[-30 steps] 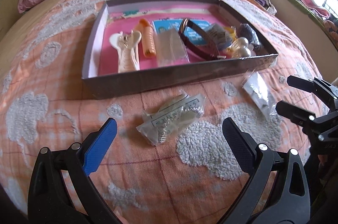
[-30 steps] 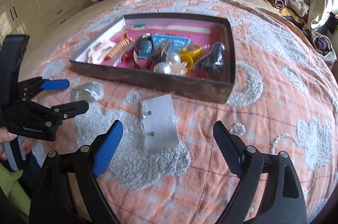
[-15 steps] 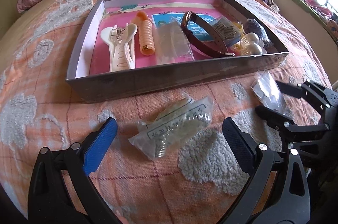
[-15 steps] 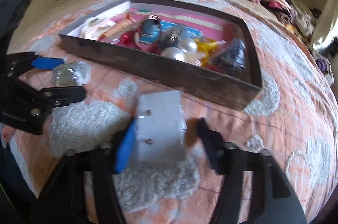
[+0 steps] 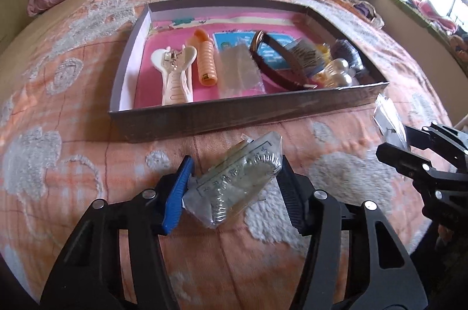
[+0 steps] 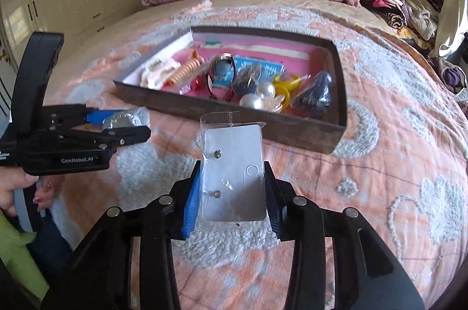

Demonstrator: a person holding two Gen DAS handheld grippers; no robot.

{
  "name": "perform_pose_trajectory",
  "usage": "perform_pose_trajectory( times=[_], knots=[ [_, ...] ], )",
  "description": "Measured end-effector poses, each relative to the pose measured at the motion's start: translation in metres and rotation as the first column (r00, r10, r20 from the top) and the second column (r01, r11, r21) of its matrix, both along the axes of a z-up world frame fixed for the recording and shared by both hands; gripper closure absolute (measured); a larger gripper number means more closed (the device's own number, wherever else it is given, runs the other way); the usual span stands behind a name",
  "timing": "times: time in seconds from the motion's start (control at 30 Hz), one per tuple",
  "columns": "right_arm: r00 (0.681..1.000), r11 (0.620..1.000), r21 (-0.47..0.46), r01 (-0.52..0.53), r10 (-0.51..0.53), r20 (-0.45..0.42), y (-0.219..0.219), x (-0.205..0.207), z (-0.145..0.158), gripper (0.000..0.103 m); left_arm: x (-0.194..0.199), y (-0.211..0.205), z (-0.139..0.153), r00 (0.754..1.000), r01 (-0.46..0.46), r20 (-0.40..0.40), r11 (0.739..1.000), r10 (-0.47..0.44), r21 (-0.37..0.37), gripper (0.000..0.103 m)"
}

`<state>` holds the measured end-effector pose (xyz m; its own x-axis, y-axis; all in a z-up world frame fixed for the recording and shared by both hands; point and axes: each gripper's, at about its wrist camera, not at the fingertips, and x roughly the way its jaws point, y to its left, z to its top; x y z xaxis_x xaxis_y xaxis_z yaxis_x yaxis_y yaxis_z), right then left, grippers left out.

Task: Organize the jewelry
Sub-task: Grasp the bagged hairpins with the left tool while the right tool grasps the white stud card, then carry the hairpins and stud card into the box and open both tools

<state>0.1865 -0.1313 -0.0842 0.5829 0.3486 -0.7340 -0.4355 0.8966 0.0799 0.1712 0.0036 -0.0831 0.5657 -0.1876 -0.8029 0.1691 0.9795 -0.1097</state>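
A: Your left gripper [image 5: 234, 187] has just been closing, and its 2 pads now press a crinkly clear packet [image 5: 234, 187] from both sides, a scalloped silvery piece showing through the plastic.

B: And your right gripper [image 6: 232, 193] has just been closing too. It pinches a flat clear sleeve with a white card [image 6: 234, 175], 2 small studs pinned to the card, the whole thing standing upright between the pads.

A: Both packets sit over the peach bedspread [image 5: 58, 163], soft and tufted with woolly grey-white patches. Whether the crinkly one is off the cloth, you cannot tell.

B: Just ahead of you is the shallow box [image 5: 234, 117], dark outer wall, pink floor. Its near wall runs straight across, a low edge between your packets and the inside.

A: Inside, from the left: a cream claw clip [image 5: 175, 76], a ribbed orange clip [image 5: 206, 63], a clear pouch [image 5: 238, 70], a dark red band [image 5: 278, 67], then 2 pearly beads [image 5: 340, 73].

B: The box's left end shows bare pink floor. The right end is crowded, and those things blur together in your right view.

A: From the left view, only the sleeve's top edge shows; your right gripper's fingers cover the rest.
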Motion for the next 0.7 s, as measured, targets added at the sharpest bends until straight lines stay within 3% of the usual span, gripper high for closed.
perform_pose_trajectory(
  times=[0.27,0.7],
  knots=[
    [0.998,0.999,0.046,0.009,-0.012,0.061,-0.006,-0.012,0.032,0.066,-0.011,0.017,0.038,0.997,-0.040,0.058,0.997,0.044,-0.070,0.054],
    [0.986,0.996,0.088,0.005,-0.020,0.168,-0.010,-0.014,0.080,0.066,-0.011,0.019,0.083,0.988,-0.030,0.149,0.996,0.042,-0.081,0.054]
  ],
)
